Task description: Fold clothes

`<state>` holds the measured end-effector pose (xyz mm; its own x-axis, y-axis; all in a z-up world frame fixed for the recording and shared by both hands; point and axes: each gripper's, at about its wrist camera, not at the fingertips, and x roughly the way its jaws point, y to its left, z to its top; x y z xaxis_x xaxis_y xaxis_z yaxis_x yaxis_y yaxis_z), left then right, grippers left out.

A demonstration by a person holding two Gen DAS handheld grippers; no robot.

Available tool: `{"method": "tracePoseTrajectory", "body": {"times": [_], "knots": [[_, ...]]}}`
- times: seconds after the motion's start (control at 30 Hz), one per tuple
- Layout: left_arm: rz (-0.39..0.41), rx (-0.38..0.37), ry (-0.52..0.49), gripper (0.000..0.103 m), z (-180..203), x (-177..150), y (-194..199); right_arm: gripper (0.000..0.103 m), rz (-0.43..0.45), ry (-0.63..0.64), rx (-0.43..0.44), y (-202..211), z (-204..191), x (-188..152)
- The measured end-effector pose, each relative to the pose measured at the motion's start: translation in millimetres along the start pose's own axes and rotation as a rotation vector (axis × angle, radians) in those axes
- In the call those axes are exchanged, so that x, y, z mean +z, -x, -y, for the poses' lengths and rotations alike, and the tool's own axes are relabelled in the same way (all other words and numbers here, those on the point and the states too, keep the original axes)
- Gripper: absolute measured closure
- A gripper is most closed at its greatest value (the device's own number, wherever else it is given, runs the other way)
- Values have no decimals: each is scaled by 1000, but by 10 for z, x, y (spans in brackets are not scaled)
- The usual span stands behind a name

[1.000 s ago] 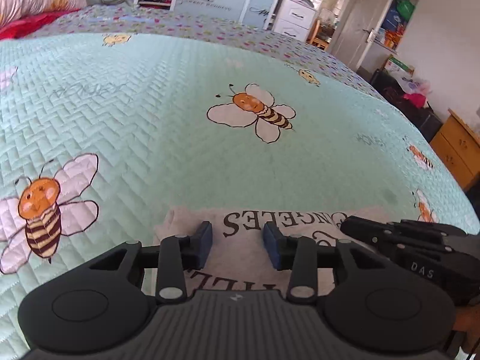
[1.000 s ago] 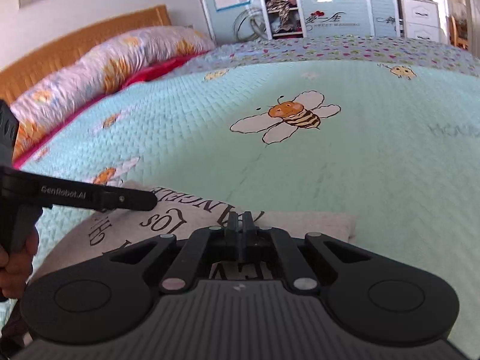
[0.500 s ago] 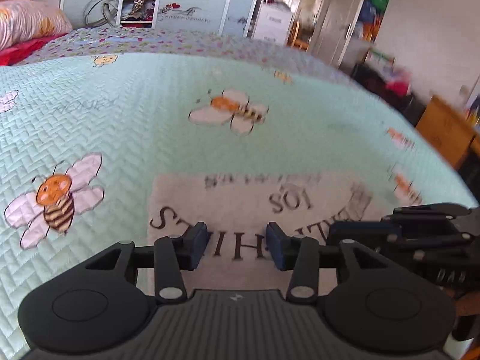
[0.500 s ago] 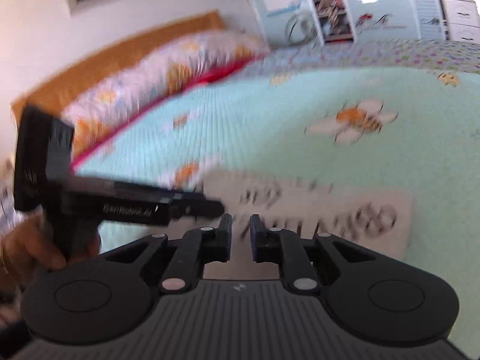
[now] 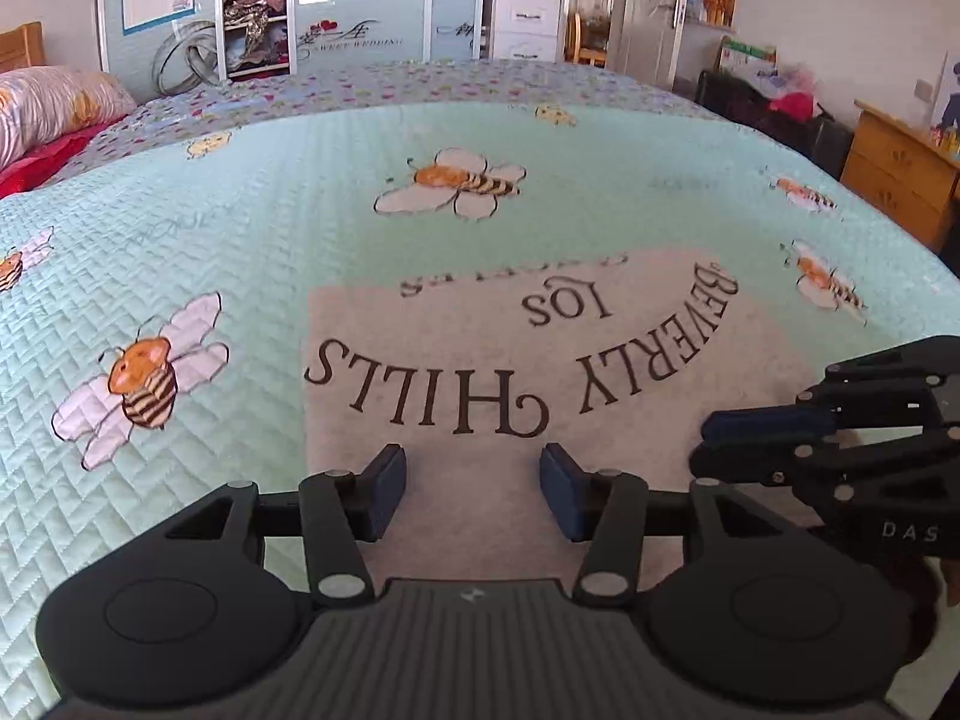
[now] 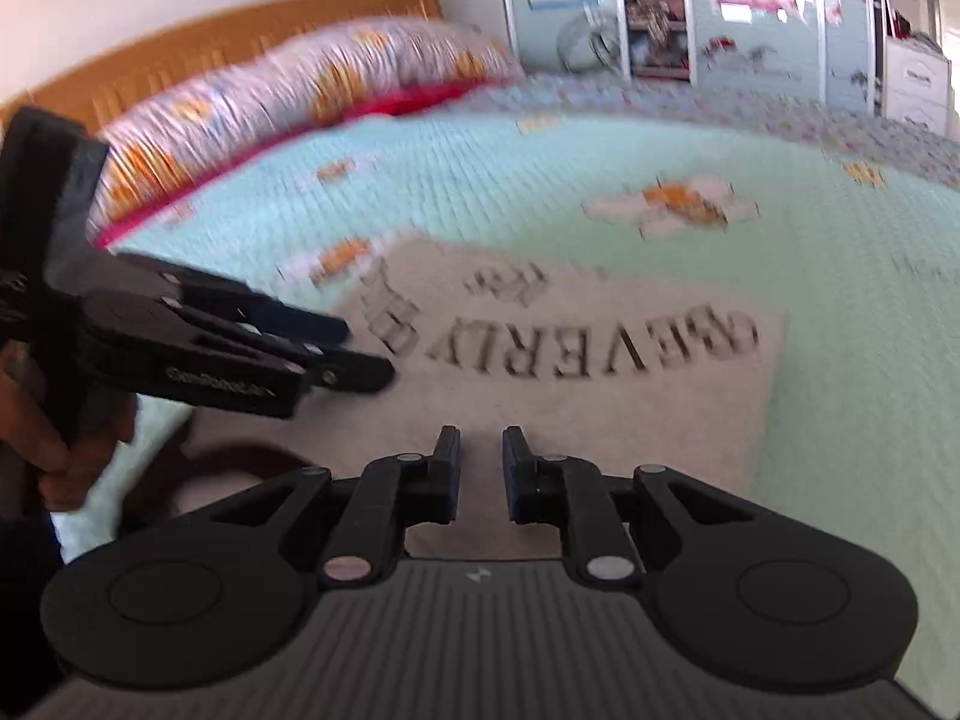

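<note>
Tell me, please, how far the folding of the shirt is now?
Done: the shirt lies on the bedspread as a flat, neat rectangle with the print facing up. In hand: nothing; the left gripper and the right gripper are both open above the cloth, holding nothing. Left: perhaps one more fold, or nothing; no other clothes to fold are visible on the bed.

A bed [image 5: 300,228] with a mint bee-print quilt fills the bright room; wardrobe [image 5: 360,6] behind, wooden dresser [image 5: 894,174] right, wooden headboard [image 6: 240,42].
</note>
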<state>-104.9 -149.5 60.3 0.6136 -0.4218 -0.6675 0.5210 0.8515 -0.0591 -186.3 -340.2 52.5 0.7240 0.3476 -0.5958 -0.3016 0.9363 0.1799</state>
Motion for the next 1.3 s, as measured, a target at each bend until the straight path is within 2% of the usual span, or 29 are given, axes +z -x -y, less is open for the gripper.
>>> {"method": "tracePoseTrajectory", "body": {"times": [0.1, 0.17, 0.23, 0.3, 0.4, 0.43, 0.47, 0.53, 0.6, 0.7, 0.83, 0.97, 1.07, 1.2, 1.3], "knots": [[6, 21, 32, 49, -56, 16, 100, 80, 62, -59, 15, 193, 29, 2], [22, 24, 27, 49, -41, -26, 206, 65, 105, -81, 9, 359, 44, -29], [13, 26, 1, 46, -16, -110, 214, 57, 119, -107, 6, 443, 73, -86], [-19, 39, -23, 44, 7, -202, 156, 57, 88, -136, -9, 446, 51, -47], [-38, 44, 46, 44, -26, -159, 221, 56, 41, -180, -31, 450, 18, 11], [-52, 51, 72, 44, -30, -124, 253, 51, 25, -194, -39, 451, 6, 31], [-65, 61, 96, 44, -25, -99, 307, 40, 9, -209, -46, 452, -5, 50], [-88, 84, 144, 39, -10, -53, 420, 26, -22, -238, -61, 454, -27, 89], [-109, 106, 195, 30, 7, -44, 562, 26, -54, -267, -76, 457, -49, 127], [-110, 120, 248, 29, 35, -47, 818, 25, -78, -272, -140, 552, -224, 287], [-123, 169, 226, 27, 137, 14, 1121, 17, -105, -334, -213, 747, -453, 448], [-170, 205, 224, 19, 214, 72, 1365, 17, -178, -343, -309, 905, -642, 526], [-238, 228, 218, 14, 290, 97, 1471, 17, -286, -370, -348, 957, -732, 542], [-310, 259, 218, 10, 363, 102, 1580, 17, -502, -412, -352, 891, -814, 510], [-419, 245, 223, 5, 356, 88, 1549, 17, -527, -443, -324, 973, -852, 489]]}}
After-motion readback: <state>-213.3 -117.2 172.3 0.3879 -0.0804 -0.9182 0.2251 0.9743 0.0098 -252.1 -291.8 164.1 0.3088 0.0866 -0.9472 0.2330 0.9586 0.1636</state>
